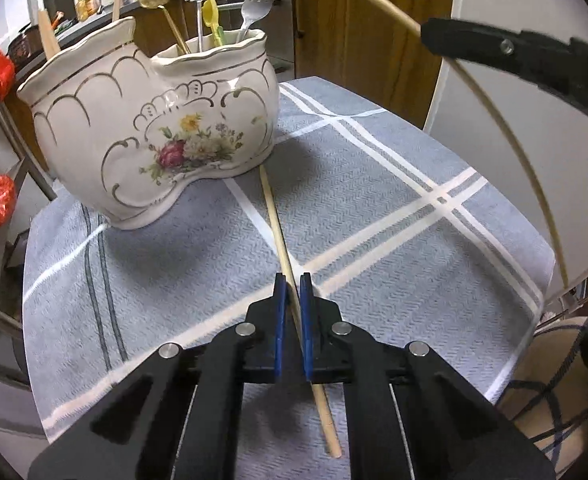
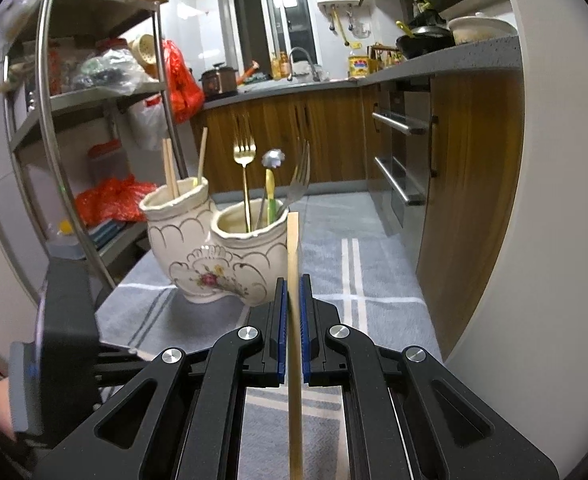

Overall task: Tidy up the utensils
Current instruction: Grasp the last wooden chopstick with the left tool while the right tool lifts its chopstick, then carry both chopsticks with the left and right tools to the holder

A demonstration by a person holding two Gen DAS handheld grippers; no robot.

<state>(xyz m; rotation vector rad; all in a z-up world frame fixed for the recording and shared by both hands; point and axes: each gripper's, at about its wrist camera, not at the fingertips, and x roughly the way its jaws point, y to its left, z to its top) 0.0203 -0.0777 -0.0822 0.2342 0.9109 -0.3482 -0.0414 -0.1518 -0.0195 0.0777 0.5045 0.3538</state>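
Note:
A cream two-pocket ceramic holder (image 1: 150, 136) with a flower print stands on the grey checked cloth (image 1: 373, 208). It also shows in the right wrist view (image 2: 214, 256). One pocket holds forks (image 2: 244, 152) and spoons, the other holds chopsticks (image 2: 170, 168). My left gripper (image 1: 292, 284) is shut on a wooden chopstick (image 1: 274, 216) that lies on the cloth with its far tip by the holder's base. My right gripper (image 2: 292, 284) is shut on a second chopstick (image 2: 292, 248) and holds it in the air; it shows at the upper right of the left wrist view (image 1: 437, 36).
A metal shelf rack (image 2: 54, 120) with red bags stands left of the table. Wooden kitchen cabinets (image 2: 473, 160) and a counter lie behind and to the right. A white curved panel (image 1: 493, 120) stands at the right of the table.

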